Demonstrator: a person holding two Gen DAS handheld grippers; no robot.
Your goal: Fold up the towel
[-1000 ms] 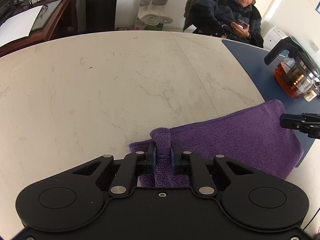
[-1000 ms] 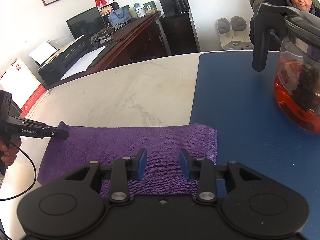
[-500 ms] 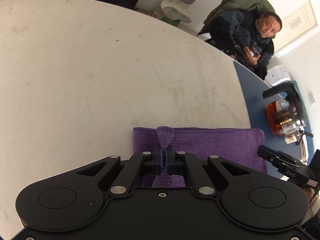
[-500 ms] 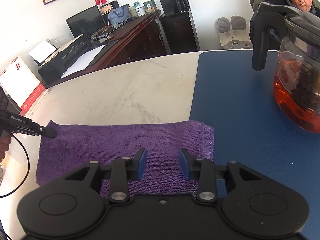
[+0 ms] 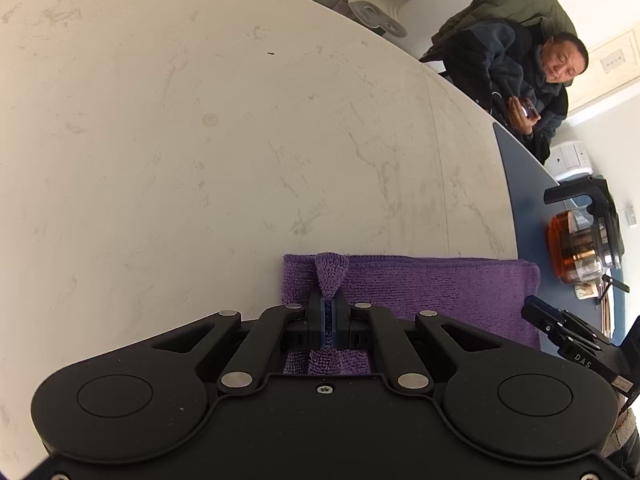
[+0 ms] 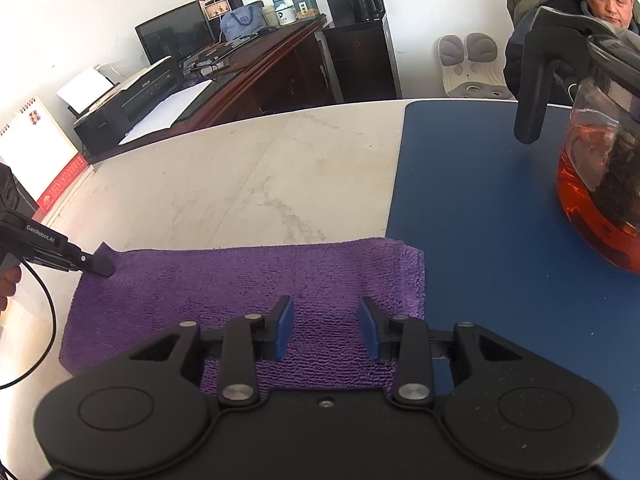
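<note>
- Two claws are seen at the purple towel [image 6: 248, 292], which lies as a flat band on the pale marble surface [image 5: 200, 140], one end lapping onto the blue mat [image 6: 480, 220].
- The left claw [image 5: 329, 312] is clamped together on a pinch of cloth at the towel end far from the mat; a small peak of fabric is raised between its pads [image 5: 316, 316], probably so that this end can be lifted and carried.
- The right claw [image 6: 326, 326] is held with its blue pads spread apart above the towel near the mat end, gripping nothing. Whether the pads touch the cloth cannot be told.
- That open claw is judged to be placed there either to steady the mat end or to take its own grip before the next fold.
- A glass teapot [image 6: 600, 184] of red-brown tea stands on the mat, apart from the towel end; a wide swing of the cloth toward it is judged a risk.
- A seated man [image 5: 532, 76] is seen beyond the far edge of the surface, well away from the towel.
</note>
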